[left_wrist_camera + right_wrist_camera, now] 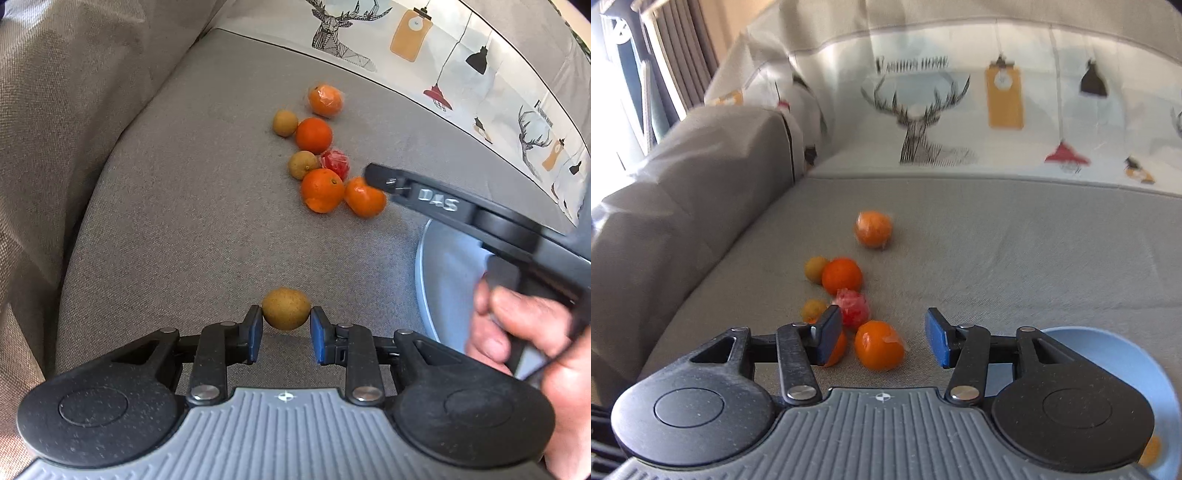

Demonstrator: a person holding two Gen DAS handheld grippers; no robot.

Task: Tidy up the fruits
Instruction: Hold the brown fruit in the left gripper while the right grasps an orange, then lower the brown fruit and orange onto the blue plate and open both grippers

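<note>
The left tongs are clamped on a small brown-yellow fruit, its two blue pads pressing the fruit's sides, just above the grey sofa cushion. Farther out on the same cushion lies the loose pile of fruit: a wrapped orange at the far end, then a small tan fruit touching a bare deep-orange one, then a second small tan fruit beside a red wrapped fruit, and nearest, two oranges side by side. The right tongs reach in from the right toward this pile; a hand grips their black handle. Seen from the right wrist, these tongs stand apart with nothing pressed between the pads: a wrapped orange sits on the cushion in the gap, clear of both blue pads, and the left pad partly hides another orange behind it. A pale blue plate lies on the cushion at the near right, just beside the right tongs, with a bit of orange fruit showing on it at the lower edge. Behind the cushion runs a printed cover with stag heads and hanging lamps, and a grey sofa arm rises on the left.
</note>
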